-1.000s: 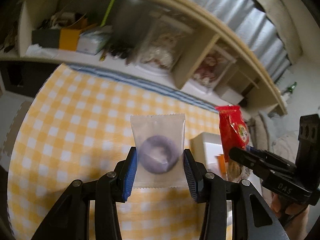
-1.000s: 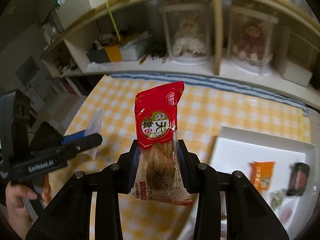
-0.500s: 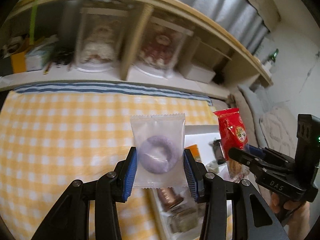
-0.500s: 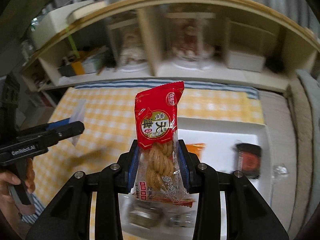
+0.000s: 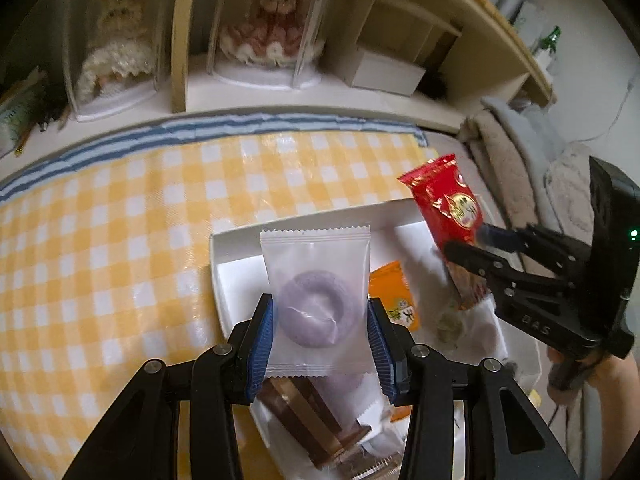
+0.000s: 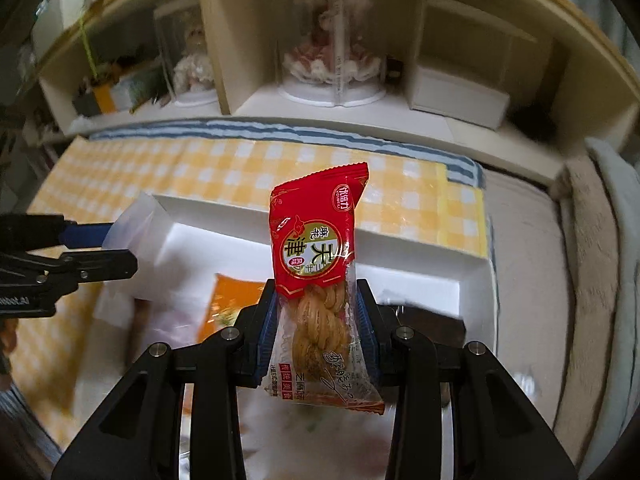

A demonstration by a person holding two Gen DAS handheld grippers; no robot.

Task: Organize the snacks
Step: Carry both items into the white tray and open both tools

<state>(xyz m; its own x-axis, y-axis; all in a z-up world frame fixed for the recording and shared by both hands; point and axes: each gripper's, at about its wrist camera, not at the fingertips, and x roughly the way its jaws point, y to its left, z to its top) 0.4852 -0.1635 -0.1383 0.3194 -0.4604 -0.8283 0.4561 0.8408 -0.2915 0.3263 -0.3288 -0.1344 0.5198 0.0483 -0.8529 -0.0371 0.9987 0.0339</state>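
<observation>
My left gripper (image 5: 320, 340) is shut on a clear packet with a purple ring snack (image 5: 316, 300), held upright above the white tray (image 5: 236, 244). My right gripper (image 6: 316, 336) is shut on a red packet of fried dough twist (image 6: 316, 280), also above the tray (image 6: 472, 280). The right gripper and its red packet (image 5: 448, 208) show at the right in the left wrist view. The left gripper's fingers (image 6: 92, 266) and its clear packet (image 6: 136, 228) show at the left in the right wrist view. The tray holds an orange packet (image 5: 394, 296), a brown bar (image 5: 312, 416) and several other snacks.
The tray lies on a yellow checked tablecloth (image 5: 100, 248). Behind it a shelf unit (image 5: 180, 40) holds doll display cases (image 5: 272, 24) and a white box (image 5: 384, 72). Grey and beige fabric (image 6: 560, 280) lies right of the table.
Both grippers have swung right, from over the bare tablecloth to above the white tray. Each keeps its packet. The tray and its snacks now fill the lower views.
</observation>
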